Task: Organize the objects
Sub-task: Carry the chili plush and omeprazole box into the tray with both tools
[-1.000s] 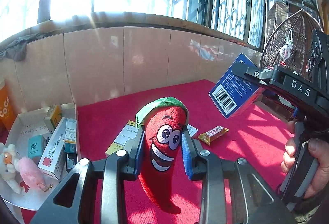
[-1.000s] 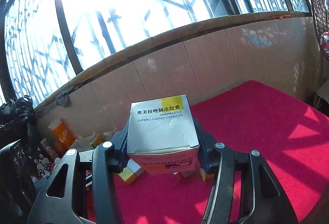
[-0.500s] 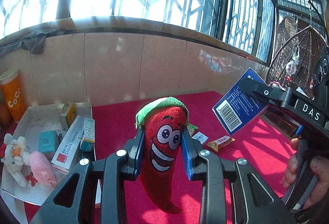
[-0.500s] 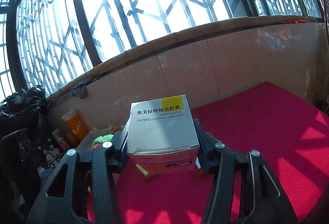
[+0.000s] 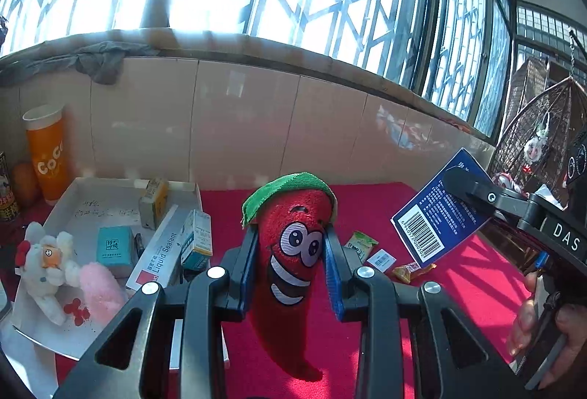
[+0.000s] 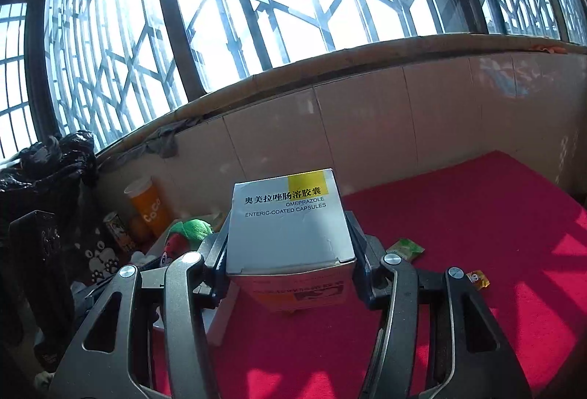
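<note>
A: Your left hand-held gripper (image 5: 290,263) is clamped on the chilli toy (image 5: 293,252), held upright above the red surface (image 5: 458,289), so it clears the litter there.

B: And the right?

A: Your right hand-held gripper (image 6: 290,245) grips the pill box (image 6: 290,219) by its sides, flat, also aloft. The tray (image 5: 110,190) at the left already holds toys and boxes; both likely belong there.

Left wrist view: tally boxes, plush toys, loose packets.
Boxes: 5 (teal box, sealant box, yellow box, white-blue box, held blue box)
Plush toys: 3 (white toy, pink toy, chili toy)
Packets: 3 (green packet, white packet, orange packet)
Total: 11
</note>
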Available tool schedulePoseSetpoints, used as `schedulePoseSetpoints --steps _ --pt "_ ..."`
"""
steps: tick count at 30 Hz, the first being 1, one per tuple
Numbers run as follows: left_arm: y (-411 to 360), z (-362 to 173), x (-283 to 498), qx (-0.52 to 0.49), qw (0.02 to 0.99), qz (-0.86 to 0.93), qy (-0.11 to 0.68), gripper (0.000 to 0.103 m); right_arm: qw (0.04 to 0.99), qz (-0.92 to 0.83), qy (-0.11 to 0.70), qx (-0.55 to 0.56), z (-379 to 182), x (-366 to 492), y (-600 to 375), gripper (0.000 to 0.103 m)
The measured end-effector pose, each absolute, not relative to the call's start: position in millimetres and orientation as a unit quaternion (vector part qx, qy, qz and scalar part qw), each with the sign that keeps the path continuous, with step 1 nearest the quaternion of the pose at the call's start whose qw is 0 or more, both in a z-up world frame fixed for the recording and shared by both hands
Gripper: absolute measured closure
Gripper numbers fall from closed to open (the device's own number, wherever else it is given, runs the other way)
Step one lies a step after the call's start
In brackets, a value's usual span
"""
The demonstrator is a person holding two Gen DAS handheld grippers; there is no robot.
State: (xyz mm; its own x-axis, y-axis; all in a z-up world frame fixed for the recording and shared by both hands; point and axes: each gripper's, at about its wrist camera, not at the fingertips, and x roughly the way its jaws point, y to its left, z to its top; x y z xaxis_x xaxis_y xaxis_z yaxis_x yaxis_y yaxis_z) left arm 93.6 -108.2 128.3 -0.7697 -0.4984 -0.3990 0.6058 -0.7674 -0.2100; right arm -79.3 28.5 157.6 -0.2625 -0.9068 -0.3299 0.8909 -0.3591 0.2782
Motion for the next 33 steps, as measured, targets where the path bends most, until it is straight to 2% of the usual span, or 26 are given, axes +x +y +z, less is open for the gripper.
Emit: schedulePoseSetpoints --steps 33 --pt "-178.9 106.1 181.1 0.123 0.388 -0.88 0.245 0.071 0.62 -0.752 0.075 0.213 158.7 1.7 -59.9 0.05"
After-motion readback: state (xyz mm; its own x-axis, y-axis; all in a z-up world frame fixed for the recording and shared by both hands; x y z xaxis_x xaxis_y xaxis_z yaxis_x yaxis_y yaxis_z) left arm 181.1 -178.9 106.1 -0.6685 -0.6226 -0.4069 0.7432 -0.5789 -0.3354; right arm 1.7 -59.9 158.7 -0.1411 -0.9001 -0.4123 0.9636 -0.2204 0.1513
